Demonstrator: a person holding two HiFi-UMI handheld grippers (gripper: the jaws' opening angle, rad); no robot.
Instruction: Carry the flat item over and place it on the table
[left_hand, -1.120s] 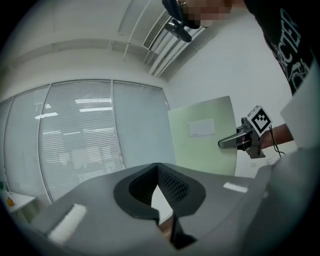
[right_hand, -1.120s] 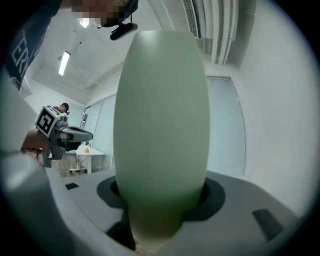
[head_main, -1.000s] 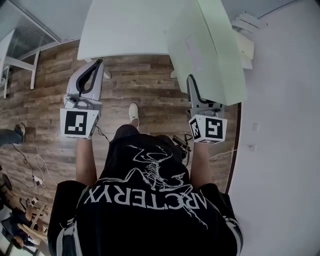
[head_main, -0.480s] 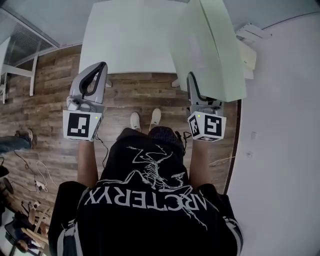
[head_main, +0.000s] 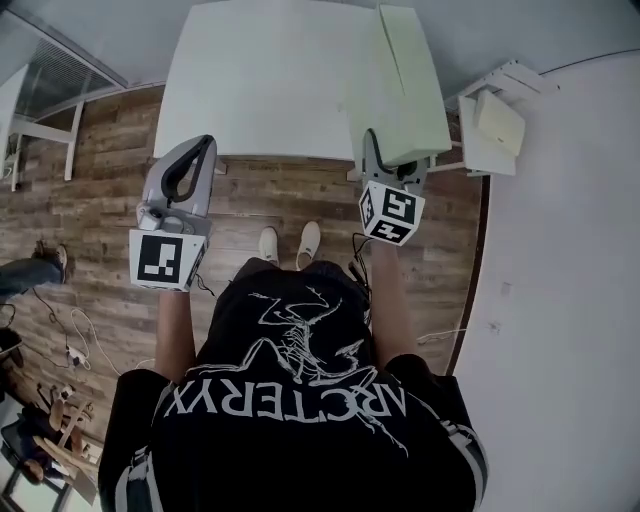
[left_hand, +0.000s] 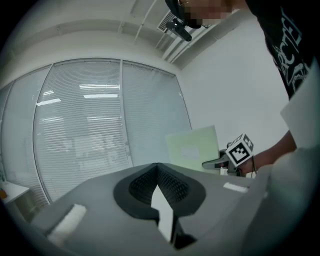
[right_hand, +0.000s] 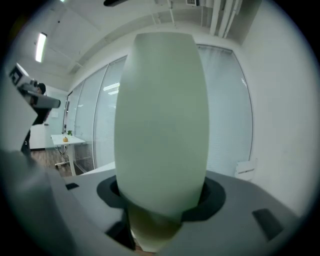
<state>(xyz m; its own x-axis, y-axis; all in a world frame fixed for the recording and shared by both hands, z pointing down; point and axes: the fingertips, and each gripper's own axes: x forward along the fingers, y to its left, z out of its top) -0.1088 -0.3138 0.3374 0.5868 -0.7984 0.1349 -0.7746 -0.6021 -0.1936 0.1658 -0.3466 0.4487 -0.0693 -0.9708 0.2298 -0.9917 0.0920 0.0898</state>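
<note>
A flat box (head_main: 405, 95), pale green with a faint paler label on one broad face, is tilted up on its long edge over the right part of a white rectangular tabletop (head_main: 260, 80). Its near end is clamped in the right tongs (head_main: 392, 165). Whether it touches the tabletop is unclear.

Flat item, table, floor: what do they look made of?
Flat item: pale green matte board with a thick edge, staying straight while held at one end; foam or plastic, can't tell. Table: smooth white matte top, probably laminate. Floor: planks with grain and seams; wood or vinyl unclear.
</note>
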